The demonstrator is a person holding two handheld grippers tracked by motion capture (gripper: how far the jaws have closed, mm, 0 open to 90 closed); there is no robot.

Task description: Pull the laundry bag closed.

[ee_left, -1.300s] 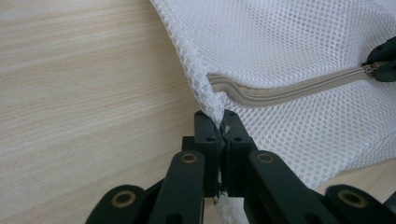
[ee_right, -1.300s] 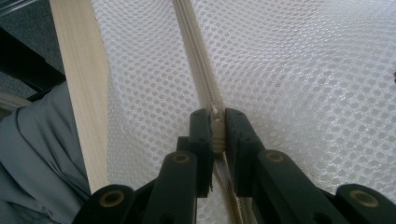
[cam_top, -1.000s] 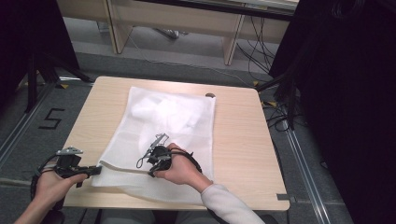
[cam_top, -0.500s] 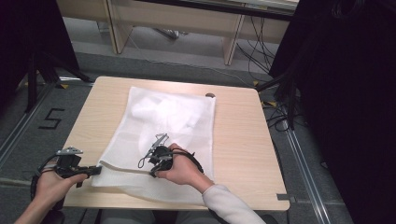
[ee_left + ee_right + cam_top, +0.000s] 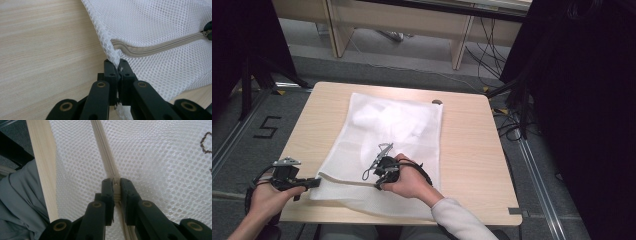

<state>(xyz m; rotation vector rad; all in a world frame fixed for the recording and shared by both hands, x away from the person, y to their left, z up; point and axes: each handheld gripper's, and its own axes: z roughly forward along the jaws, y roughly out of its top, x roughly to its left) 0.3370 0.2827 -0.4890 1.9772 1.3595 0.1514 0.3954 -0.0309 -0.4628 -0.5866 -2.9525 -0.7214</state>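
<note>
A white mesh laundry bag lies flat on the wooden table, its beige zipper running along the near edge. At the bag's near left corner, my left gripper is shut, and the left gripper view shows its jaws pinching the mesh corner just below the zipper's end. Farther right along the zipper, my right gripper is shut on the zipper slider, seen between the jaws in the right gripper view.
A small dark object sits at the table's far edge by the bag's corner. The table's near edge and the person's grey trousers lie close beside the right gripper. Cables trail on the floor at the right.
</note>
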